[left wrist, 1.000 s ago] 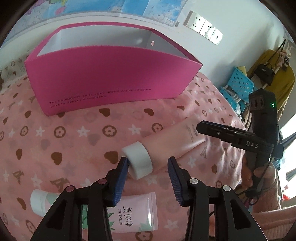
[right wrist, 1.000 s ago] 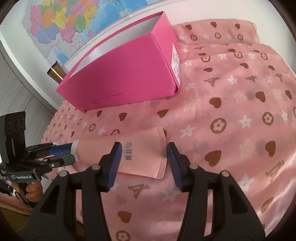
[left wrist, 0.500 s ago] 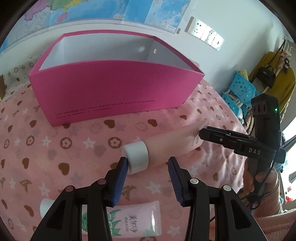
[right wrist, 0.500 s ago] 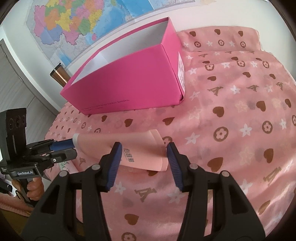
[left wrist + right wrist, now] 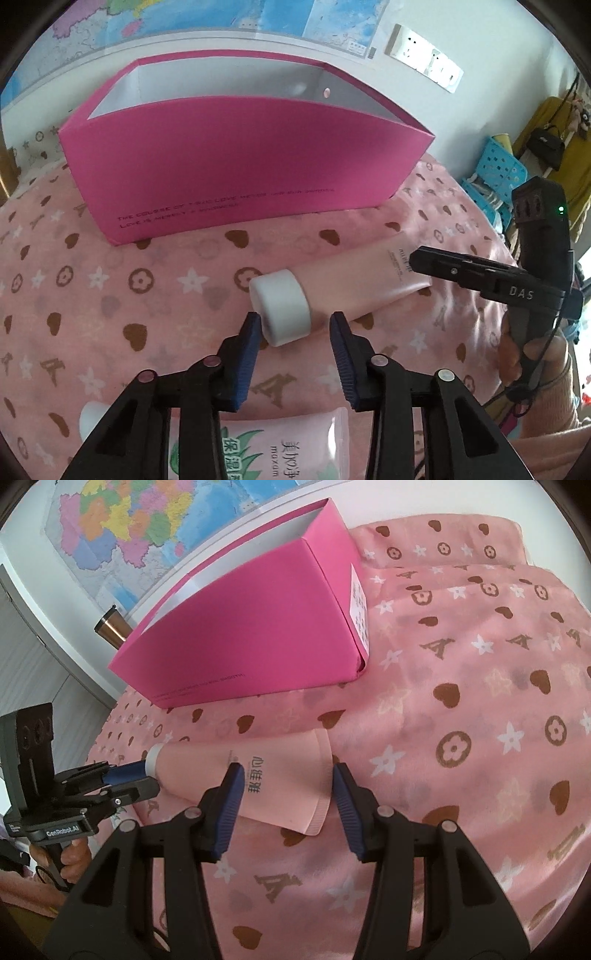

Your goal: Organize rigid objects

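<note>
The pink tube (image 5: 354, 280) lies lifted between your two grippers, in front of the magenta box (image 5: 236, 166). It looks light and squeezable, the white cap (image 5: 282, 306) its only stiff part; grip there. Your left gripper (image 5: 295, 332) is spread wide about the cap, one pad touching. Your right gripper (image 5: 286, 786) stands equally released, straddling the crimped end; whether it bears on it I cannot tell.

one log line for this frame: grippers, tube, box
left gripper: open, at white cap | right gripper: open, around crimped end | peach tube: off cloth | pink box: upright, open top
</note>
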